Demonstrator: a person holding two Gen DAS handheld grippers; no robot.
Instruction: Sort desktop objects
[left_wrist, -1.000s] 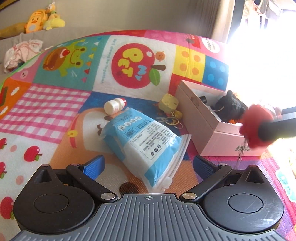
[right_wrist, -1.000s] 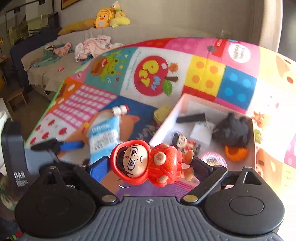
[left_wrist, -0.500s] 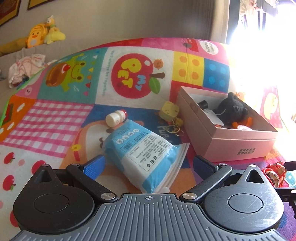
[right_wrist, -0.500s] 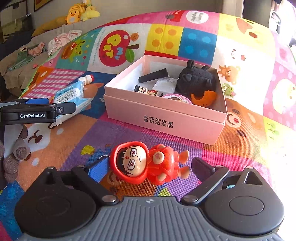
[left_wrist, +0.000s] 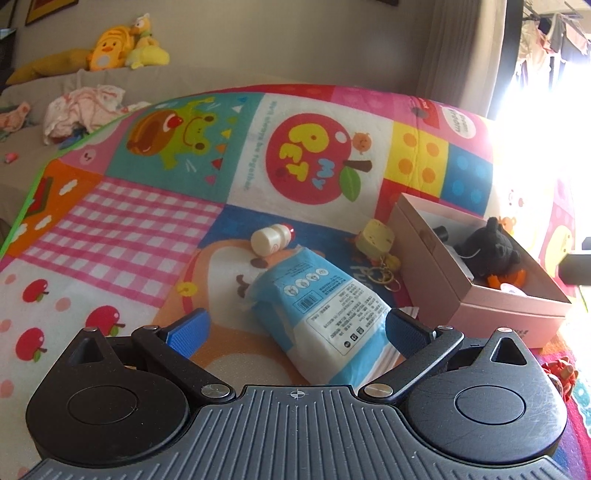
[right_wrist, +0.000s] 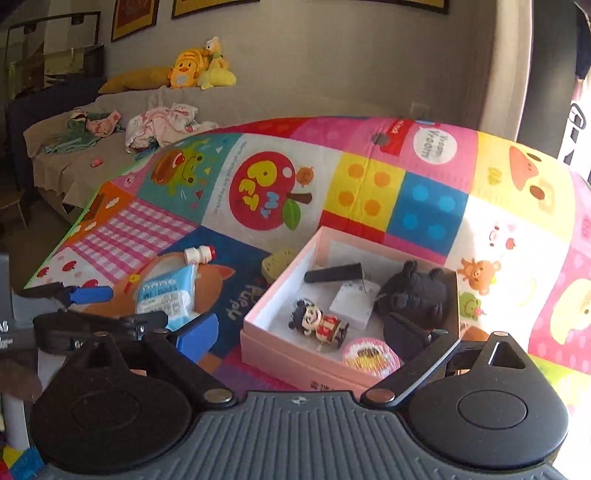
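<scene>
My left gripper (left_wrist: 295, 328) is open, its blue pads on either side of the near end of a blue-and-white packet (left_wrist: 325, 314) that lies on the mat. My right gripper (right_wrist: 301, 332) hangs over the near edge of the pink box (right_wrist: 280, 291). Its jaws are closing and nothing is between them. Inside the box lie a small black-haired doll (right_wrist: 317, 325), a black plush (right_wrist: 413, 291), a black stick (right_wrist: 332, 273), a white card (right_wrist: 351, 299) and a pink round item (right_wrist: 369, 356). A red-hooded doll (left_wrist: 561, 369) lies on the mat in front of the box (left_wrist: 498, 314).
A small white bottle (left_wrist: 269, 240) and a yellow cheese-shaped keychain (left_wrist: 375, 242) lie on the colourful play mat (left_wrist: 129, 229) between packet and box. Behind the mat stands a sofa (right_wrist: 110, 155) with clothes and plush toys. Strong sunlight washes out the right side.
My right gripper held the red-hooded doll, came down to the mat in front of the box, and now is higher up with nothing in it. The left gripper has hardly moved.
</scene>
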